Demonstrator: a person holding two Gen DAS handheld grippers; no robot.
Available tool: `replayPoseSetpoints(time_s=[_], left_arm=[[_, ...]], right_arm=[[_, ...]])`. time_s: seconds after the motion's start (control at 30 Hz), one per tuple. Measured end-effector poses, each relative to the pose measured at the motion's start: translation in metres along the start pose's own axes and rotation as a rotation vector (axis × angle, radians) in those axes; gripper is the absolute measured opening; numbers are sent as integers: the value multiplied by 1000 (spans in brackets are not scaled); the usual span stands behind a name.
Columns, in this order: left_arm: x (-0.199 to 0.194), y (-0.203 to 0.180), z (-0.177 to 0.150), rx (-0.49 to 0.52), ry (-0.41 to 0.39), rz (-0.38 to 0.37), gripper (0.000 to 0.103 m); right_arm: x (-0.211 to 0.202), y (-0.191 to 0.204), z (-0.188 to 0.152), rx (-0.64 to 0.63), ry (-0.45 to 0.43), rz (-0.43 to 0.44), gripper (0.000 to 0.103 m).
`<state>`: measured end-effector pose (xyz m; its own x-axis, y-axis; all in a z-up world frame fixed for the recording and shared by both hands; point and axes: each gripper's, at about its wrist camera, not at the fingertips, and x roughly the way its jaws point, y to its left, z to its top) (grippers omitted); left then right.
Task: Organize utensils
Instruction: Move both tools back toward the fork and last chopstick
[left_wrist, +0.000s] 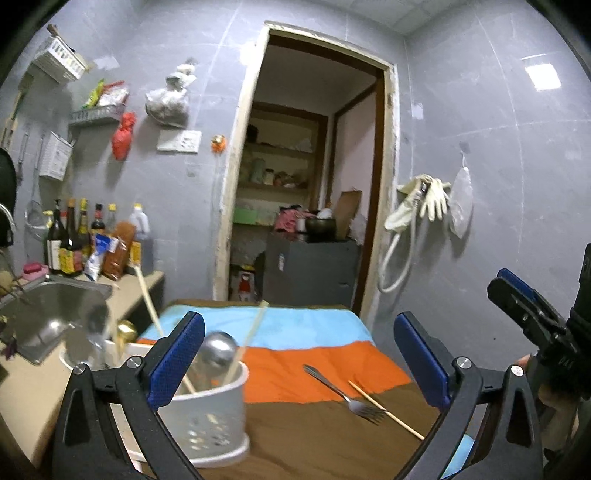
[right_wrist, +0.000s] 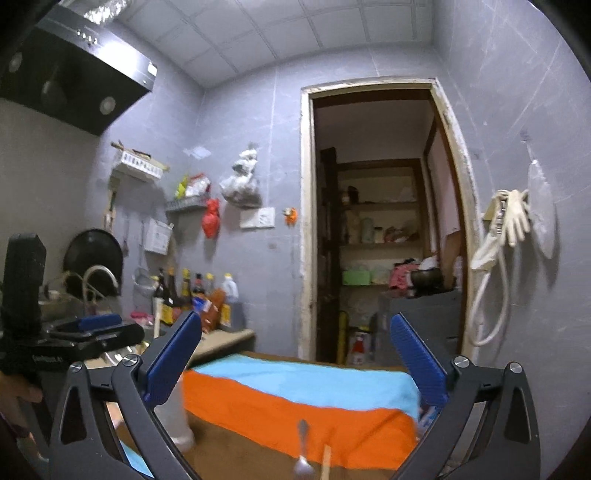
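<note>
A white perforated utensil holder (left_wrist: 207, 417) stands on the striped cloth at the left, holding a steel spoon (left_wrist: 218, 350), a gold spoon (left_wrist: 125, 332) and chopsticks (left_wrist: 149, 302). A steel fork (left_wrist: 343, 395) and one chopstick (left_wrist: 384, 410) lie on the brown part of the cloth. My left gripper (left_wrist: 299, 354) is open and empty, its left finger (left_wrist: 177, 362) just in front of the holder. My right gripper (right_wrist: 295, 362) is open and empty above the cloth; the fork (right_wrist: 303, 454) and chopstick (right_wrist: 325, 461) lie below it. The holder's edge (right_wrist: 173, 417) shows behind its left finger.
The table (left_wrist: 295, 435) carries a blue, orange and brown cloth. A steel sink (left_wrist: 48, 317) and sauce bottles (left_wrist: 74, 240) are on the counter to the left. An open doorway (left_wrist: 306, 177) is behind the table. Gloves and a hose (left_wrist: 417, 206) hang on the right wall.
</note>
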<state>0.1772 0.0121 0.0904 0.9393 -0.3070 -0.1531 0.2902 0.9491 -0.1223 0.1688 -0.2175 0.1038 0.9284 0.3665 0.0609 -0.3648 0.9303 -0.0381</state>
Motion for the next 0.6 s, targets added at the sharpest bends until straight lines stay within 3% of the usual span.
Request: replayPoseSetpoints(time_s=[0.17,0.3,0.6], left_arm=[[19,-18,-14,6,51,-34,100],[36,-34,-26,5,109,-71,100],[90,-46,-46,-27,295,-83,100]], right_arm=[[-9,-22,-23,-20,113,-65,103],[-6,-37,-49,-15,258,-92,103],[15,-47,-100,15,550,-11,103]])
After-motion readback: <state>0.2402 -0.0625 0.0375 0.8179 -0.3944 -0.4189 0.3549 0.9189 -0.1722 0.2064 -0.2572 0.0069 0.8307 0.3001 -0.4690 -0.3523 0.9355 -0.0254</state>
